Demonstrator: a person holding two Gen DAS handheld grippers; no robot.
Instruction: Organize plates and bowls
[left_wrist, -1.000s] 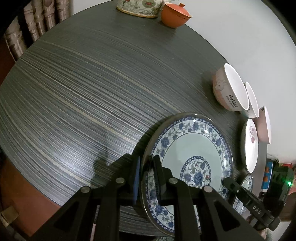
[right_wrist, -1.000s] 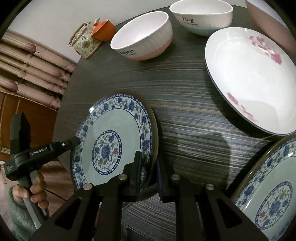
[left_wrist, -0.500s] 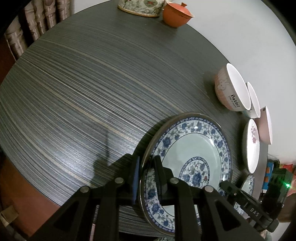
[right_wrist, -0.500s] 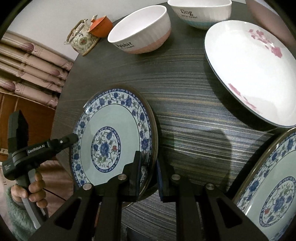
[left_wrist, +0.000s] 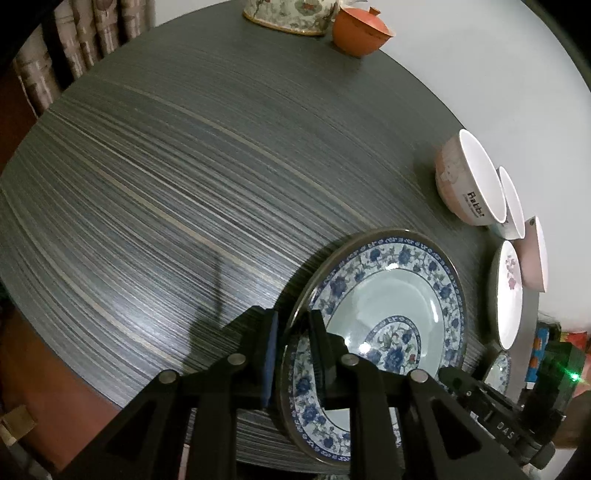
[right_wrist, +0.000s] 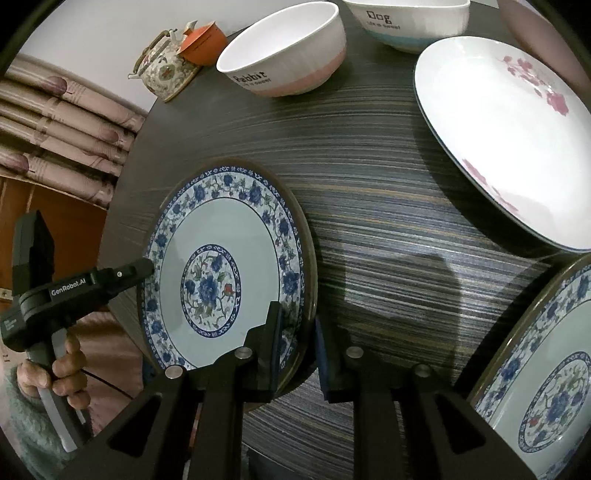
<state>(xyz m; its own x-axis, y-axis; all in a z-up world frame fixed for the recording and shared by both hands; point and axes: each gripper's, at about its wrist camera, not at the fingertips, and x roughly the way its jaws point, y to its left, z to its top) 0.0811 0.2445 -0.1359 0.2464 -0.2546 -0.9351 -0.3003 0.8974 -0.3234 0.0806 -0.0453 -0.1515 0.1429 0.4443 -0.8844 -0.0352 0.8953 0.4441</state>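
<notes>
— On the counter (left_wrist: 184, 184), what do you count?

— Three plates and three bowls. Two are blue-flowered plates: the held plate (right_wrist: 210, 288) at 8 o'clock in the right wrist view, and the second blue plate (right_wrist: 546, 398) at 4 o'clock. One blossom plate (right_wrist: 498, 129), white with pink flowers, lies at 2 o'clock. The Rabbit bowl (right_wrist: 288, 55) is at 12, the Dog bowl (right_wrist: 406, 26) at 1, and the pink bowl (left_wrist: 535, 254) is just beyond them.

— Any writing?

— "Rabbit" and "Dog" on those bowls, each with a small line below that seems to read "life is sweet". "GenRobot.AI" is on the left tool's body and "DAS" on the right one's.

— And the tools?

— Both straddle opposite edges of the held plate. The left tool (left_wrist: 291, 321) is loosened, with a dark sliver between its outer pad and the rim. The right tool (right_wrist: 297, 321) has just been easing apart with the rim between its pads, and its outer pad stands off.

— What else?

— One flowered teapot (right_wrist: 162, 70) and one orange cup (right_wrist: 203, 40) at 11 o'clock, touching. A hand (right_wrist: 55, 373) in a green sleeve (right_wrist: 26, 424) grips the left handle. The tool fingers hide the plate's near rim.
</notes>
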